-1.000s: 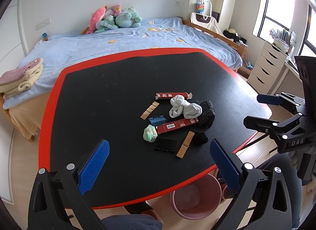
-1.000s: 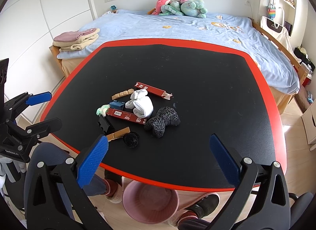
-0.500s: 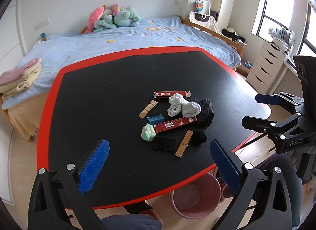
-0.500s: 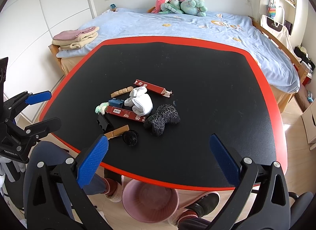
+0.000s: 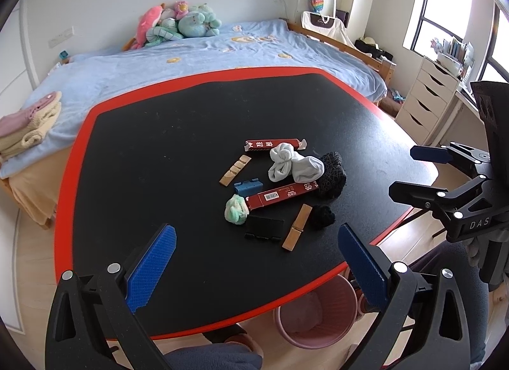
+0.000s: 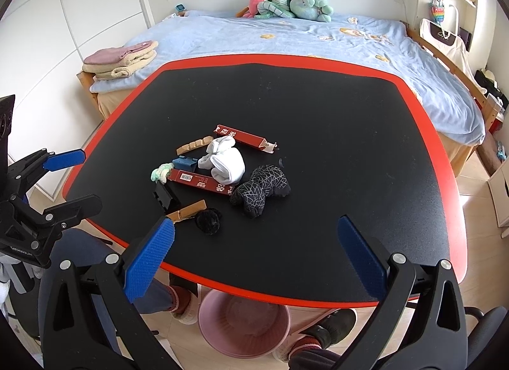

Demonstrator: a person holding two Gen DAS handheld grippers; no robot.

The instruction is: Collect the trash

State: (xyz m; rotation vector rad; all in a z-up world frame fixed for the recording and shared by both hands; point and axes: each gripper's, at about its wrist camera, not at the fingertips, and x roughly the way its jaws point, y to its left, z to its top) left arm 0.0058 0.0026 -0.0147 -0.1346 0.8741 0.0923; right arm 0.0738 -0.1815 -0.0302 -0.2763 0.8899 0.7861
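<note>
A pile of items lies mid-table: two red cartons (image 5: 281, 194) (image 5: 272, 145), a white sock bundle (image 5: 294, 165), a black patterned sock (image 6: 261, 190), a green wad (image 5: 236, 209), a blue clip (image 5: 248, 186), a black clip (image 5: 264, 227), wooden clothespins (image 5: 296, 227) and a black pompom (image 6: 208, 220). My left gripper (image 5: 254, 270) is open and empty, held above the table's near edge. My right gripper (image 6: 254, 265) is open and empty, above the near edge too. A pink bin (image 6: 245, 322) stands on the floor under the table edge.
The black table has a red rim (image 6: 445, 160). A bed (image 6: 286, 33) with plush toys lies behind it. A white drawer unit (image 5: 426, 99) stands at the right. The person's feet (image 6: 321, 328) are beside the bin.
Both grippers have shifted slightly over the table; the pile sits a little further from the left wrist view's centre. Nothing was taken hold of.
</note>
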